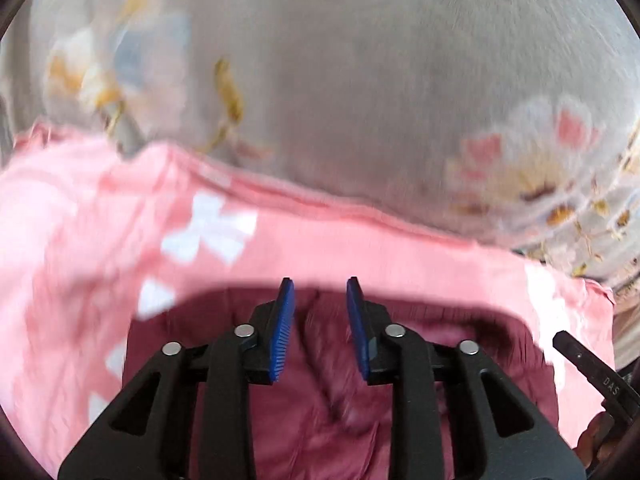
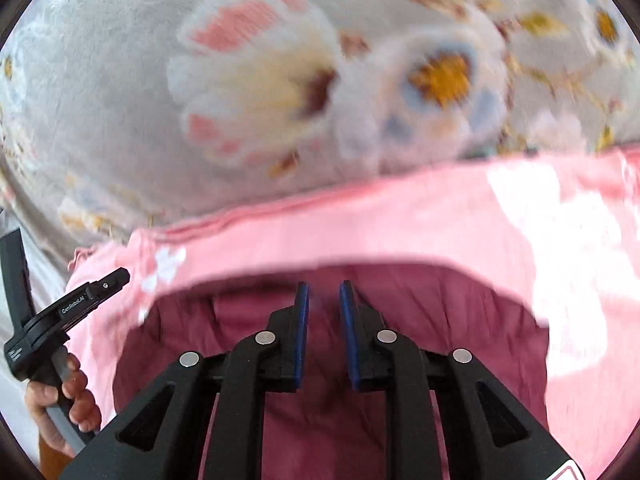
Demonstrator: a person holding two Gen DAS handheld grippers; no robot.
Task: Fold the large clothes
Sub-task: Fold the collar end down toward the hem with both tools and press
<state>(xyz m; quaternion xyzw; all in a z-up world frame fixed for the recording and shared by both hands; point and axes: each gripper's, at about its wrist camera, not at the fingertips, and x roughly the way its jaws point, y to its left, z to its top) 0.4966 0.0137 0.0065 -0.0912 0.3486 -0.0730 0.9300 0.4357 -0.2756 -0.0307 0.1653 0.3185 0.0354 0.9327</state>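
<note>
The pink garment point(image 1: 360, 248) lay across the floral blanket point(image 1: 340, 80), its near part in shadow (both views blurred). The left gripper point(image 1: 320, 292) and right gripper point(image 2: 324, 292) hovered over it, jaws spread, holding nothing. Probably between folds; next, pinch an edge.

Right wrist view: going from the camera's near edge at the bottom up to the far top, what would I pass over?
Right tool with its blue pads apart → shaded fold of the pink garment → the garment's hemmed edge → grey floral blanket.
</note>
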